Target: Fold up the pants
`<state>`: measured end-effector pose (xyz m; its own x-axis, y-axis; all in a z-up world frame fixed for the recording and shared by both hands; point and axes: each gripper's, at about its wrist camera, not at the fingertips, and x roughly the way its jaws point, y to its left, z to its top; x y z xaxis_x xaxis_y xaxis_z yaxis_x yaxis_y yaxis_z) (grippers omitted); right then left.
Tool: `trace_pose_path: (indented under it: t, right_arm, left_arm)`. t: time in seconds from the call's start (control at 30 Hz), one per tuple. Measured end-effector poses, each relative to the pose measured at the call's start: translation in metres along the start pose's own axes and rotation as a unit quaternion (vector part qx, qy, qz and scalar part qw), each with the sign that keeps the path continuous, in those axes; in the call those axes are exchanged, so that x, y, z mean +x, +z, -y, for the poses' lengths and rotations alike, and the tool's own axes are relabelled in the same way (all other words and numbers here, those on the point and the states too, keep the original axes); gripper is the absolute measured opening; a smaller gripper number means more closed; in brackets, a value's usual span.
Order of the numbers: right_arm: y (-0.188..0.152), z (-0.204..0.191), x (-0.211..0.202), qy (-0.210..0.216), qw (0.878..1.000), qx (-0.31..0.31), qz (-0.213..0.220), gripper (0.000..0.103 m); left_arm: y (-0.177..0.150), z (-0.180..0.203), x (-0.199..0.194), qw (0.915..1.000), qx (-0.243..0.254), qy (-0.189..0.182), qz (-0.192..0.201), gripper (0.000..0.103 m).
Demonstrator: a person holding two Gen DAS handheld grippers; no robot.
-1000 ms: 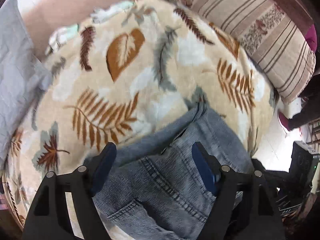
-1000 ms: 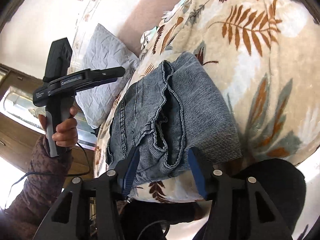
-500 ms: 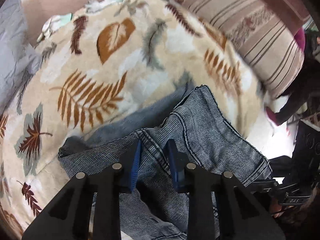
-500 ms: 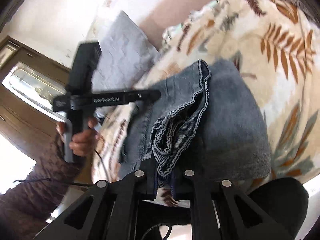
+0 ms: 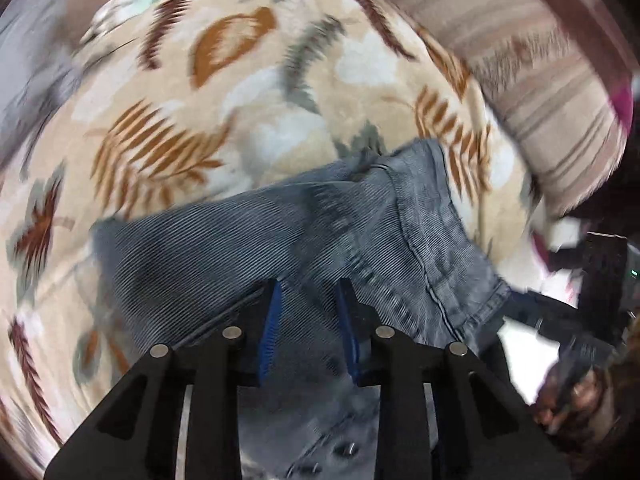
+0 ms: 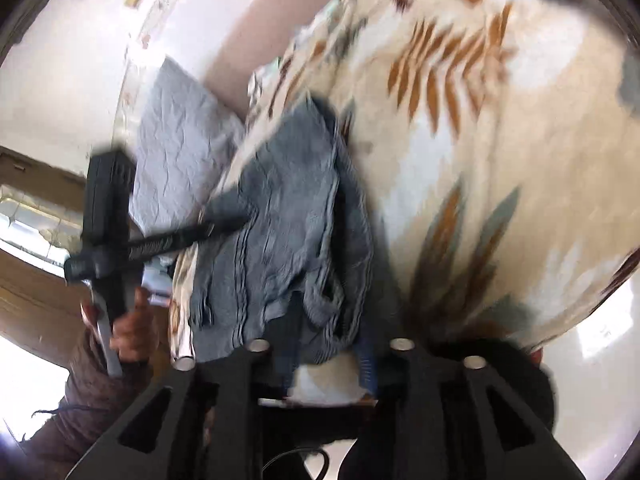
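Grey-blue denim pants (image 5: 360, 232) lie in a folded heap on a leaf-patterned blanket (image 5: 240, 100). My left gripper (image 5: 308, 312) points steeply down with a bunch of denim pinched between its blue pads (image 5: 267, 328); its jaws are opening slightly. In the right wrist view the left gripper (image 6: 230, 214) presses into the far side of the pants (image 6: 288, 208). My right gripper (image 6: 330, 344) sits at the near edge of the pile. Its jaws are opening, and the rumpled hem lies loose between them, untouched by the pads. Both views are blurred.
A striped cushion (image 5: 560, 100) borders the blanket on the right in the left wrist view. A grey quilted pillow (image 6: 180, 140) lies at the bed's far end beside the wall. A person's hand (image 6: 128, 328) in a dark sleeve holds the left gripper's handle. Pale floor shows beyond the bed edge.
The left gripper went from wide open to closed on the denim and moved across with it. The right gripper shut on the hem, then spread its jaws and let go.
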<state>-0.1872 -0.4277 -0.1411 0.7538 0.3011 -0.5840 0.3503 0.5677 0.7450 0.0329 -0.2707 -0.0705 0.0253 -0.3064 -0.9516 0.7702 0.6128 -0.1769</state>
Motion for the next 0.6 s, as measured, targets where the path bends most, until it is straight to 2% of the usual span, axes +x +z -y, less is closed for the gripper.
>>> trace_pose_path:
  t: [0.03, 0.07, 0.1, 0.17, 0.23, 0.37, 0.43, 0.47, 0.53, 0.57, 0.6]
  right_arm:
    - [0.007, 0.001, -0.005, -0.001, 1.000, 0.003, 0.014, 0.054]
    - [0.017, 0.001, -0.007, -0.003, 1.000, 0.009, 0.024, 0.054]
    - [0.025, -0.001, -0.006, -0.001, 1.000, 0.008, 0.026, 0.054]
    - [0.042, -0.013, 0.009, -0.012, 1.000, -0.012, 0.018, 0.056]
    - [0.056, -0.025, 0.030, -0.020, 0.999, -0.030, 0.004, 0.059]
    - [0.078, -0.031, 0.072, -0.052, 0.998, -0.043, -0.016, 0.063]
    - [0.082, -0.034, 0.085, -0.042, 0.997, -0.053, -0.033, 0.038]
    - [0.083, -0.047, 0.086, -0.059, 0.994, -0.089, -0.027, 0.025]
    - [0.083, -0.069, 0.081, -0.065, 0.987, -0.146, -0.010, 0.018]
    - [0.085, -0.076, 0.077, -0.062, 0.985, -0.162, 0.000, 0.008]
    - [0.087, -0.078, 0.076, -0.076, 0.982, -0.170, 0.006, 0.008]
  left_arm:
    - [-0.003, -0.008, -0.008, 0.9998, -0.017, 0.002, 0.008, 0.030]
    - [-0.006, -0.017, -0.015, 0.9993, -0.032, 0.007, 0.018, 0.036]
    - [-0.008, -0.026, -0.021, 0.9984, -0.047, 0.014, 0.026, 0.047]
    - [-0.014, -0.044, -0.028, 0.9954, -0.083, 0.024, 0.041, 0.056]
    - [-0.018, -0.063, -0.027, 0.9913, -0.122, 0.023, 0.044, 0.056]
    - [-0.034, -0.091, -0.010, 0.9798, -0.197, -0.025, 0.023, 0.057]
    - [-0.039, -0.091, -0.003, 0.9769, -0.209, -0.042, 0.013, 0.056]
    - [-0.040, -0.089, -0.002, 0.9765, -0.210, -0.044, 0.017, 0.056]
    - [-0.037, -0.088, -0.002, 0.9748, -0.218, -0.037, 0.028, 0.056]
    - [-0.033, -0.089, 0.002, 0.9731, -0.226, -0.036, 0.028, 0.056]
    - [-0.030, -0.091, 0.008, 0.9711, -0.235, -0.033, 0.025, 0.056]
